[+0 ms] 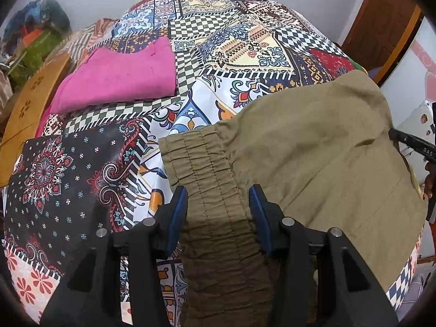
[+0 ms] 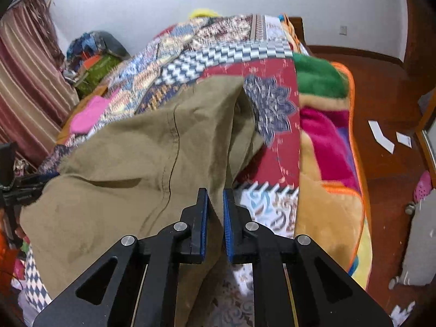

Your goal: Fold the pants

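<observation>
Olive-khaki pants (image 1: pixel 313 141) lie spread over the near part of a patchwork bed cover (image 1: pixel 245 41). Their gathered elastic waistband (image 1: pixel 201 158) runs between the blue pads of my left gripper (image 1: pixel 218 190), which is shut on it; the band fills the gap from pad to pad. In the right wrist view the same pants (image 2: pixel 122 169) rise in a loose fold, and my right gripper (image 2: pixel 215 192) is shut on a thin edge of the fabric. The other gripper's black body (image 2: pixel 16 185) shows at the pants' far left side.
A folded pink garment (image 1: pixel 120 76) rests farther back on the bed. A wooden panel (image 1: pixel 32 95) and a heap of bags (image 1: pixel 35 35) stand to the left. A plush multicoloured blanket (image 2: pixel 327 136) hangs off the bed's right side above a wooden floor with white papers (image 2: pixel 381 136).
</observation>
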The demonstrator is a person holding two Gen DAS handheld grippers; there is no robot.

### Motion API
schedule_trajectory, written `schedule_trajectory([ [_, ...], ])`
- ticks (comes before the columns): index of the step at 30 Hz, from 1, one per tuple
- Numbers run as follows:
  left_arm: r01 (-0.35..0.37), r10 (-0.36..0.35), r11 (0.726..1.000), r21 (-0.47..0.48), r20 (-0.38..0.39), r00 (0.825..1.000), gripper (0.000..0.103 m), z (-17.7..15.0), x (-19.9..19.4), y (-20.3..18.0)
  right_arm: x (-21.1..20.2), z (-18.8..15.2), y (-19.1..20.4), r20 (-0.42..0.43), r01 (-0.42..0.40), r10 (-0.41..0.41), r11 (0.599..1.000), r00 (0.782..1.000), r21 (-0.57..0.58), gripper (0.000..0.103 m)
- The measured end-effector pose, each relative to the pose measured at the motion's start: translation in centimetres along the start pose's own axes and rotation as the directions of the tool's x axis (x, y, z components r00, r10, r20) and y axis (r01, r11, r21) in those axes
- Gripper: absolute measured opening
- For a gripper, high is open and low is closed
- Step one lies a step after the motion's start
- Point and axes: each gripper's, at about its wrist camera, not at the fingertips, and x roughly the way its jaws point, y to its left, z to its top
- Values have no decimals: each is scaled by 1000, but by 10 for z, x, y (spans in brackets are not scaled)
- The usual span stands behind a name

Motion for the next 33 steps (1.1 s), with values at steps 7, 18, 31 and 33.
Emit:
schedule_trajectory([
  [7, 41, -40, 997, -61, 30, 999, 50, 6, -25, 21, -18, 3, 3, -25, 60, -61, 997, 998, -40, 13],
  [18, 51, -52, 992, -116, -10, 999, 54, 39, 12, 56, -30, 61, 6, 116, 53, -51, 999, 992, -8, 52],
  [31, 125, -128, 987, -98, -23, 992, 50, 42, 35, 56, 70, 101, -17, -94, -12, 19, 997, 995, 82, 56],
  [33, 124, -126, 988, -89, -10, 992, 45, 40, 33, 52, 73, 96, -20, -87, -34, 43, 994, 995, 103, 56],
])
